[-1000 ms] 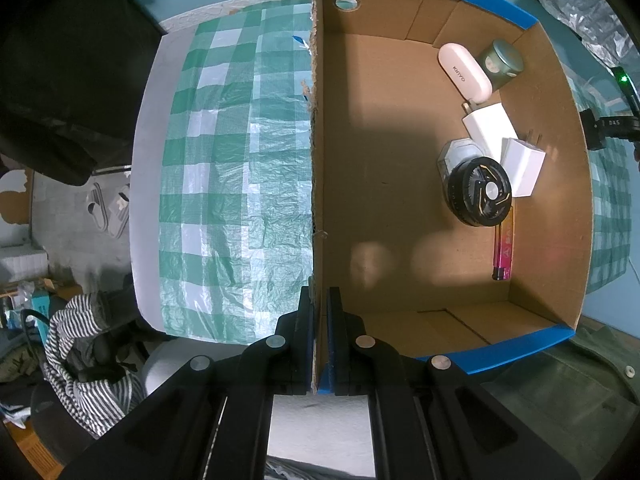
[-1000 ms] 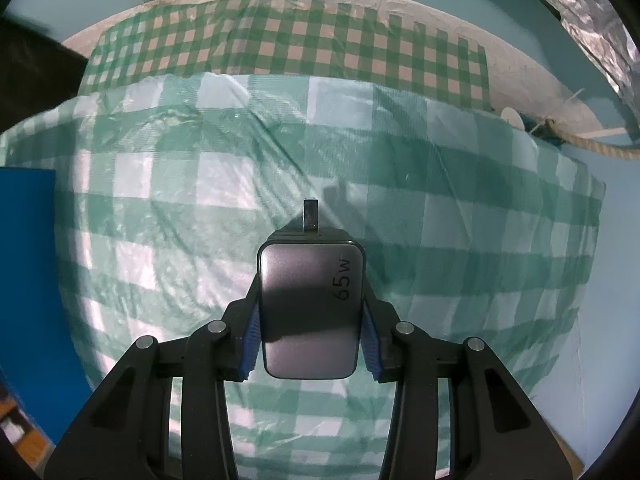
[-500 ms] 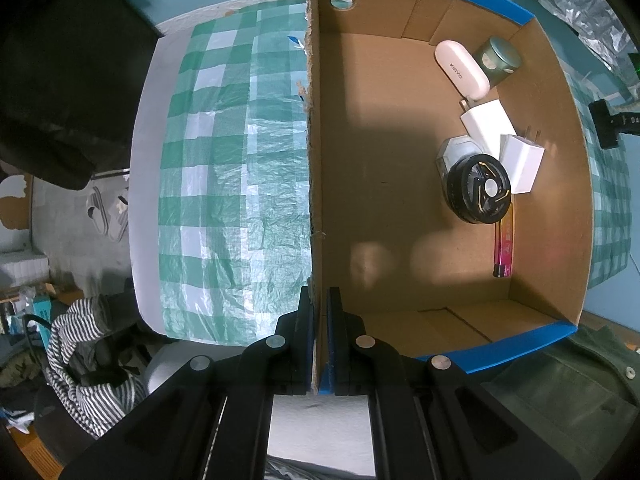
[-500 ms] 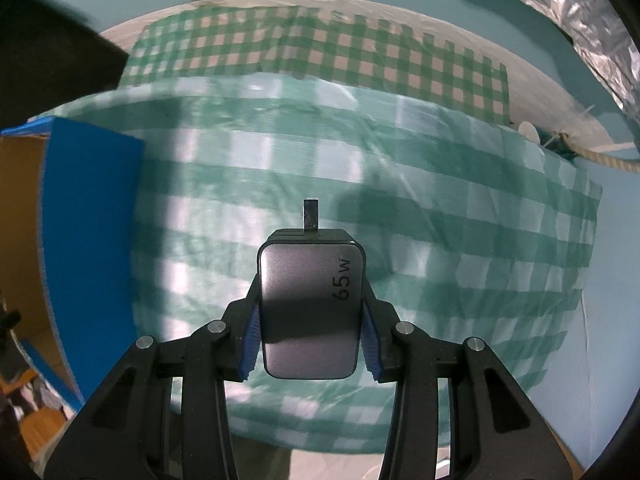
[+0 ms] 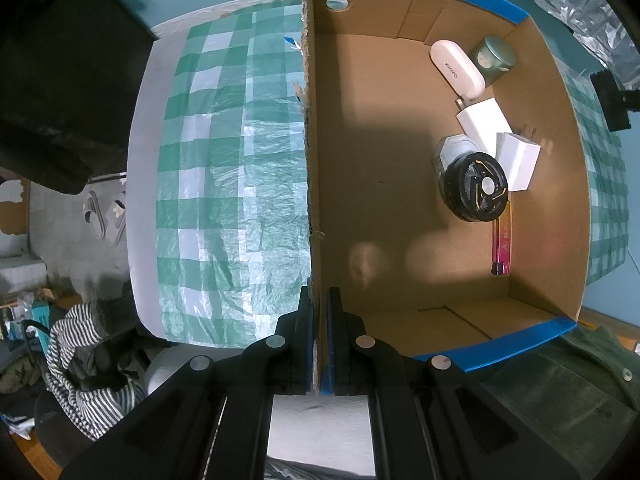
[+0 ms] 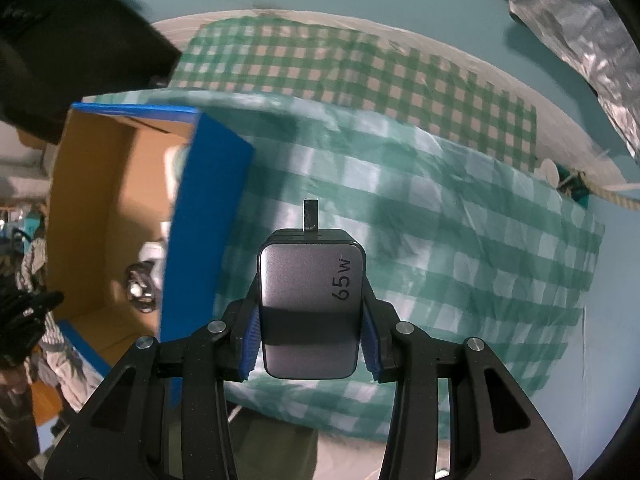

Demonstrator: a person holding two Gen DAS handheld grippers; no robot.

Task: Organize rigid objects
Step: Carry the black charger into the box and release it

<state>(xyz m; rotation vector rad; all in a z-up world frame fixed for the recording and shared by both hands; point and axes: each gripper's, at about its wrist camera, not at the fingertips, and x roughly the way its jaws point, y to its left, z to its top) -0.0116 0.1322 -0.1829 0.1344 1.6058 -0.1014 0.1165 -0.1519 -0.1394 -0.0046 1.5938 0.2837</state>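
Carrying a grey 65W charger [image 6: 311, 307] clamped in the right hand-held gripper [image 6: 310, 340] above the checked counter [image 6: 460, 248], beside the cardboard box [image 5: 400, 184] whose wall the shut left hand-held gripper [image 5: 319, 340] pinches, the person must next clear the blue rim.

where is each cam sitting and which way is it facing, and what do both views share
Left wrist: on the left gripper, looking down into the cardboard box; its own two fingers show, shut on the box's wall.
Right wrist: on the right gripper, looking down at the checked cloth; its own fingers show, shut on a grey charger marked 65w.
Shared: both see the box, its blue outside and the checked cloth beneath; the left view also catches part of a black gripper past the box's far wall, probably the right one.
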